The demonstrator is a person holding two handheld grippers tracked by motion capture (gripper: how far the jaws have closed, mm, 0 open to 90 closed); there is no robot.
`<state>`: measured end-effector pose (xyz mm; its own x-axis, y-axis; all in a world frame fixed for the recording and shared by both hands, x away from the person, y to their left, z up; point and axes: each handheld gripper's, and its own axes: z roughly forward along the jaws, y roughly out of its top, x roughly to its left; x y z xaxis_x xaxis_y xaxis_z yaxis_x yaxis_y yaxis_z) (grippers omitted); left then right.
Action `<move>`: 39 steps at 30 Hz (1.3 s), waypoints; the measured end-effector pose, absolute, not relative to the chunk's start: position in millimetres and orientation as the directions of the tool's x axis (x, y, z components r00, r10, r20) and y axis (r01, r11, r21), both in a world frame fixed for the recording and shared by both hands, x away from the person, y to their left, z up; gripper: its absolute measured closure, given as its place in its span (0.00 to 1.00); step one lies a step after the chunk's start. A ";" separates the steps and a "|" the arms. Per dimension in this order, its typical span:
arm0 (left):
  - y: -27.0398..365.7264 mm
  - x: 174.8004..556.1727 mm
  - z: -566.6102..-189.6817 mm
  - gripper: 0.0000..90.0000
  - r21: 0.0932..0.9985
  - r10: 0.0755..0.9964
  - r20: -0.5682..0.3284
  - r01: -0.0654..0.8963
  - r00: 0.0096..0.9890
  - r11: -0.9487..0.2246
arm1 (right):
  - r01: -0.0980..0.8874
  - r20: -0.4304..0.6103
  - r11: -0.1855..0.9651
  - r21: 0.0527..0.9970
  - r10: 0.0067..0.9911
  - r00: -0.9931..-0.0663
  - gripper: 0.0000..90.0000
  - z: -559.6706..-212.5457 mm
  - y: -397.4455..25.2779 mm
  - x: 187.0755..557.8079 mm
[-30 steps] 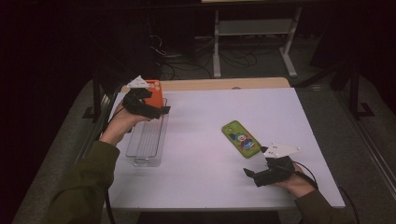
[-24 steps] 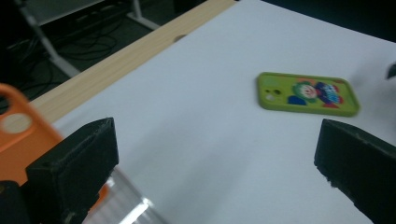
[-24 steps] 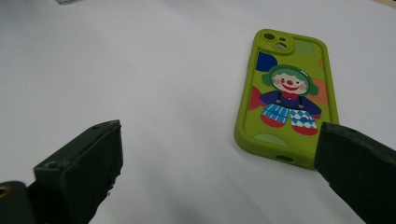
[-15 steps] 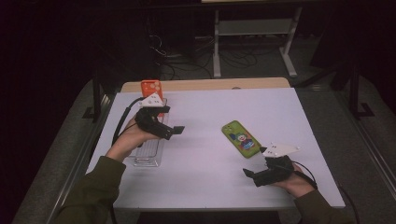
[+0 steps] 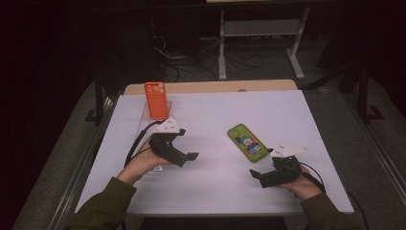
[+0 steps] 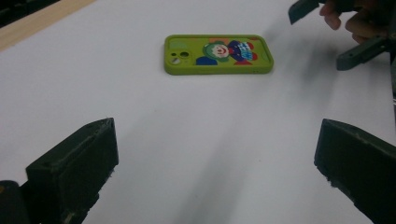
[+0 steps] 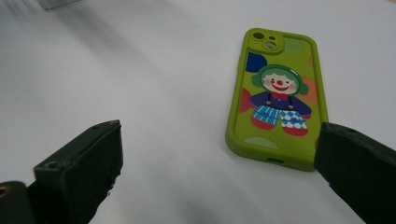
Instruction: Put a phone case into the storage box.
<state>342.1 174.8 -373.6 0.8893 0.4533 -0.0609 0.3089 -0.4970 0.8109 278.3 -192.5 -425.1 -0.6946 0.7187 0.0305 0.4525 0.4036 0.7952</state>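
High view looks down; both close tool views share the green case (image 6: pixel 218 54).

Bare white tabletop (image 5: pixel 215 177) between both grippers, flat green clown-printed phone case (image 5: pixel 247 142) right of centre, upright orange phone case (image 5: pixel 156 99) blocking far left.

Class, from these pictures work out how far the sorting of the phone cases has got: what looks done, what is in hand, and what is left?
Done: the orange case stands upright in the clear rack. In hand: nothing is gripped; the left gripper and the right gripper both hang open over the white table, pointed towards the green case. Left: that case lies flat, camera holes up, probably next to be picked up and racked.
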 end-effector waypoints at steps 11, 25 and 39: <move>156.5 329.9 -388.9 0.00 0.787 0.423 -0.055 0.300 0.904 -0.539 | 0.467 0.034 0.410 0.783 0.722 -0.691 0.01 -411.7 -183.7 289.4; 148.8 330.9 -398.7 0.00 0.778 0.407 -0.056 0.295 0.912 -0.555 | 0.616 0.012 0.514 0.597 0.762 -0.647 0.01 -397.5 -158.3 333.3; 146.9 333.1 -398.4 0.00 0.775 0.397 -0.074 0.304 0.915 -0.555 | 0.731 0.001 0.549 0.406 0.799 -0.601 0.01 -405.8 -138.0 384.5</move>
<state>333.1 146.9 -398.4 0.9147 0.3972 -0.0741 0.3036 -0.5547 0.7747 384.5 -138.0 -405.8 -0.6007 0.7995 0.0011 0.7309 0.5486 0.4061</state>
